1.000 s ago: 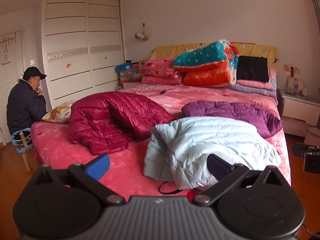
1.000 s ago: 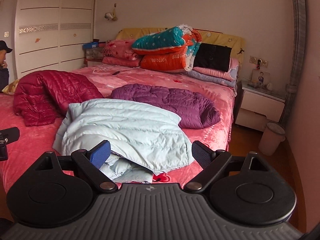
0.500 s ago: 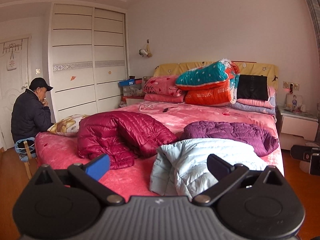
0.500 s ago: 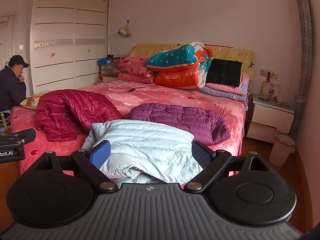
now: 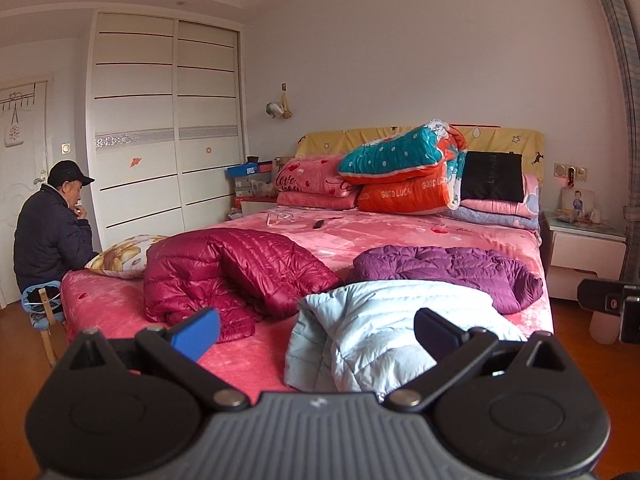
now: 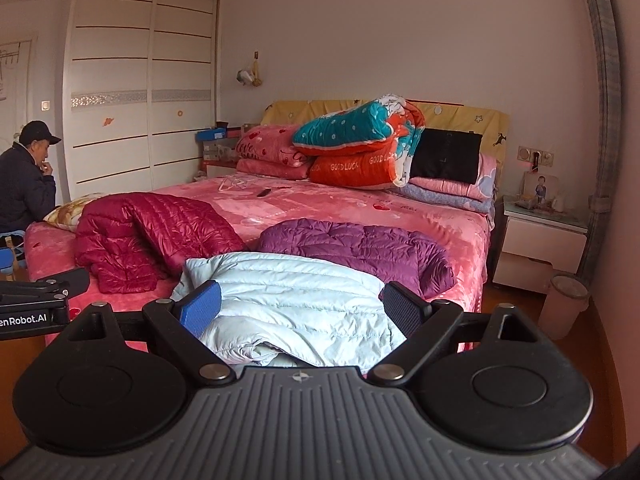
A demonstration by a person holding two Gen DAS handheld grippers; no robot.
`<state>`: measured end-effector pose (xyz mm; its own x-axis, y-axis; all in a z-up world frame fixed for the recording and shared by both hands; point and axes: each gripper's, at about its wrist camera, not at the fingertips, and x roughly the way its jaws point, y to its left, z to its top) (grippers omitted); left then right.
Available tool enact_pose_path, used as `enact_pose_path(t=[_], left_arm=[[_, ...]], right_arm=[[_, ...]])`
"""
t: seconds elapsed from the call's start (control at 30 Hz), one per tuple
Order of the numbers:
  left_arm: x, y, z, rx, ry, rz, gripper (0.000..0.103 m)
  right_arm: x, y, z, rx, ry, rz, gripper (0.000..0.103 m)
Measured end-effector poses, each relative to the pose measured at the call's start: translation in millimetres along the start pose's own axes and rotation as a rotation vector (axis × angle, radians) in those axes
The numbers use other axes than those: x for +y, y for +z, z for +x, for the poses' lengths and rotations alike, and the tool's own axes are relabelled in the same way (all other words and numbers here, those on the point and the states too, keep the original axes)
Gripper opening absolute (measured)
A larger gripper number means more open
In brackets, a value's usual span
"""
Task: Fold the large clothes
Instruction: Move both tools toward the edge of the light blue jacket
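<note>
the left tool (image 5: pixel 316 330) and the right tool (image 6: pixel 302 304) are both held with fingers spread apart, gripping nothing, short of the foot of the bed (image 5: pixel 248 356). a pale blue jacket (image 5: pixel 384 328) is seen crumpled at the bed's near edge, with a purple jacket (image 5: pixel 448 272) just behind it and a crimson jacket (image 5: pixel 228 272) beside it. a seated person (image 5: pixel 52 232) is seen at the bed's far corner.
</note>
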<state>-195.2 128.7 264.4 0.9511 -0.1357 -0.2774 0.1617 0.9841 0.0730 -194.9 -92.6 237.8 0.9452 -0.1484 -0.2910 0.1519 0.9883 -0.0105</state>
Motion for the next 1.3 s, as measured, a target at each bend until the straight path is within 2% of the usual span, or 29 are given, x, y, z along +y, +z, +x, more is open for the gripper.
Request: enact_pose_path(t=[0.97,1.3], left_arm=[[-39,-10,18,0.067,-0.070,0.054,0.102],[-65,-23,35,0.105,-0.128,0.073,0.102]], right_arm=[[-8,-16,18,-0.014,-0.065,0.081,0.103],[-17,-35,36,0.036,-0.108,0.118,0.103]])
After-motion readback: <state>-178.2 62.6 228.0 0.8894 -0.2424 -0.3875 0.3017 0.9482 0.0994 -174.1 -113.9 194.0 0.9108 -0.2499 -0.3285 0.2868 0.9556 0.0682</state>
